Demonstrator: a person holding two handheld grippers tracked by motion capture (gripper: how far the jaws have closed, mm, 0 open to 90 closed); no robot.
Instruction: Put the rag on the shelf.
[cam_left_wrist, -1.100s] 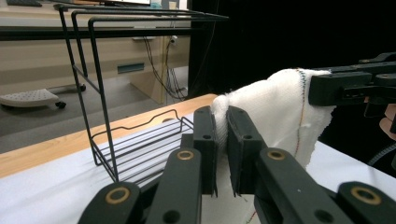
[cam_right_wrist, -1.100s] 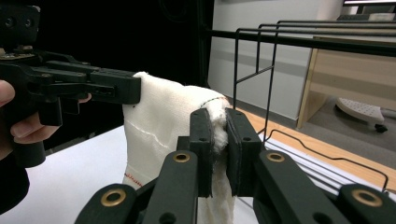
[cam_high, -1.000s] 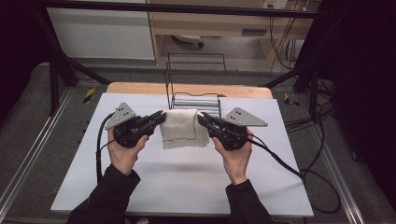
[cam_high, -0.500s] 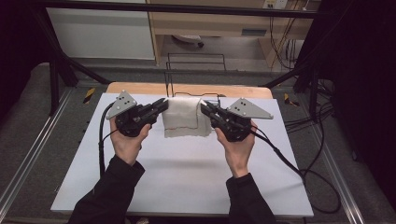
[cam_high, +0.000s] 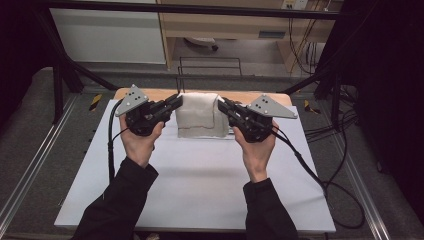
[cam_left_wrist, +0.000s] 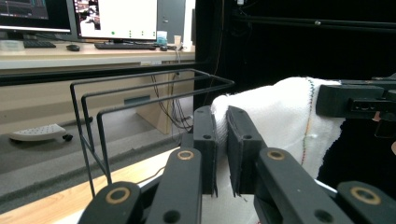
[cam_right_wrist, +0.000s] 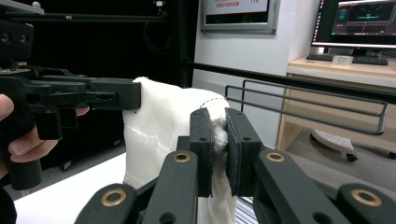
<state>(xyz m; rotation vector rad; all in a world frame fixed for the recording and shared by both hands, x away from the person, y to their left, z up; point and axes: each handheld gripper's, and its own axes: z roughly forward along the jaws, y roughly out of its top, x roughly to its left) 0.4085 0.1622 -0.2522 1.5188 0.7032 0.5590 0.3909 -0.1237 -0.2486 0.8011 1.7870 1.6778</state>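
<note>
Your left gripper (cam_high: 176, 101) and right gripper (cam_high: 223, 105) each clamp a top corner of the white towel (cam_high: 197, 116), held over the white table (cam_high: 200, 190); wire rack (cam_high: 207, 65) at 12 o'clock.

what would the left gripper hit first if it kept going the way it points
Likely the right gripper. The left gripper, shut on the towel, aims across the towel at it. The wire rack stands off to one side, though depth is unclear.

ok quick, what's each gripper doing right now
left gripper: shut on the white towel, at its left top corner.
right gripper: shut on the white towel's other top corner.
</note>
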